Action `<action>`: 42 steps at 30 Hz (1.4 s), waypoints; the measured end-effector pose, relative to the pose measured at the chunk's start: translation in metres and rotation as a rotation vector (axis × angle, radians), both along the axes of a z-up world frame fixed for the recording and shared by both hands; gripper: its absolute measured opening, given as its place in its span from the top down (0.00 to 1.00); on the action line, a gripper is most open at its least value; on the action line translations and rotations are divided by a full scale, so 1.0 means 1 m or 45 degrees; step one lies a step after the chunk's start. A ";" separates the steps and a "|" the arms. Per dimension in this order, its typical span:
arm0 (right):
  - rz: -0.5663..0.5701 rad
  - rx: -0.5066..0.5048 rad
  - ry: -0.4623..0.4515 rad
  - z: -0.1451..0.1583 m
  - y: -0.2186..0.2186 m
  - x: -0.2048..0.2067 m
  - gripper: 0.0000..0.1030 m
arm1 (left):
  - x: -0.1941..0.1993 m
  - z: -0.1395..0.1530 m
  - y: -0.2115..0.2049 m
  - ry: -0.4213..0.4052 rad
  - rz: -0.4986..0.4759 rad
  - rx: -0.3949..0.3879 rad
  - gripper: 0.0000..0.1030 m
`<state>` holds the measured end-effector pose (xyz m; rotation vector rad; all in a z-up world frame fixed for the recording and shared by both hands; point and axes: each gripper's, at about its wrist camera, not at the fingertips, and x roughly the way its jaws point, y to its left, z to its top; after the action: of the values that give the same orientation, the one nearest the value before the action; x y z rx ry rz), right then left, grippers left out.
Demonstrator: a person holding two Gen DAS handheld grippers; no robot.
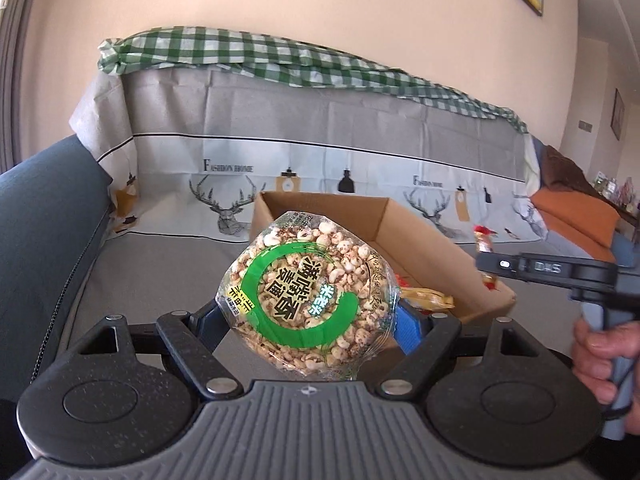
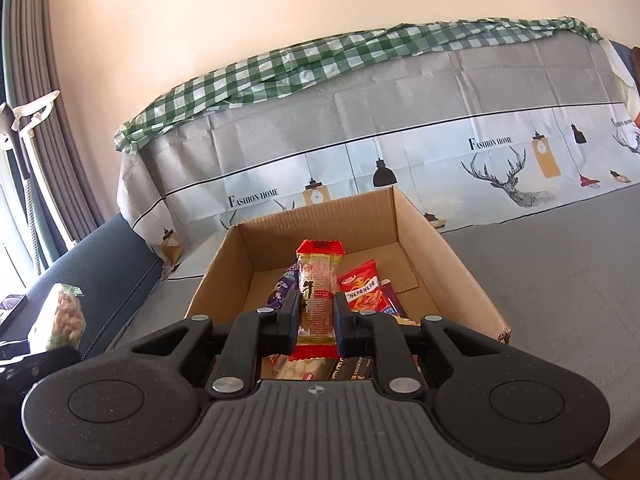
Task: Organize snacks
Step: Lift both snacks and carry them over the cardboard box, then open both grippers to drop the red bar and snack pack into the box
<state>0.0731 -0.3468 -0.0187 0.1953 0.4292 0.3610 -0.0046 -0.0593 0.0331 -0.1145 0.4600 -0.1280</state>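
Observation:
My left gripper is shut on a round puffed-grain cake pack with a green ring label, held up in front of the cardboard box. The pack also shows at the left edge of the right wrist view. My right gripper is shut on a narrow clear snack bar with red ends, held upright over the near part of the open cardboard box. Inside the box lie a red snack packet, a purple packet and other wrappers.
The box sits on a grey sofa seat. A deer-print cover and a green checked cloth drape the backrest. A dark blue armrest is at left. An orange cushion lies at far right.

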 end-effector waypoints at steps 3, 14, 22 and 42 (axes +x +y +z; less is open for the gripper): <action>0.003 0.011 -0.017 0.000 -0.001 -0.004 0.83 | -0.012 0.001 -0.004 0.008 -0.026 -0.016 0.17; 0.000 0.009 -0.017 0.002 -0.002 -0.002 0.83 | -0.022 -0.020 -0.002 0.133 -0.011 -0.050 0.17; -0.039 0.017 -0.023 0.006 -0.006 0.000 0.83 | -0.001 -0.001 0.002 0.115 0.017 -0.051 0.17; -0.236 0.156 -0.183 -0.008 -0.021 0.064 0.83 | 0.115 0.038 -0.032 0.042 0.063 0.015 0.16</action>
<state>0.1375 -0.3682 -0.0267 0.3241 0.2447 0.2173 0.1101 -0.0912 0.0714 -0.1169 0.4902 -0.0748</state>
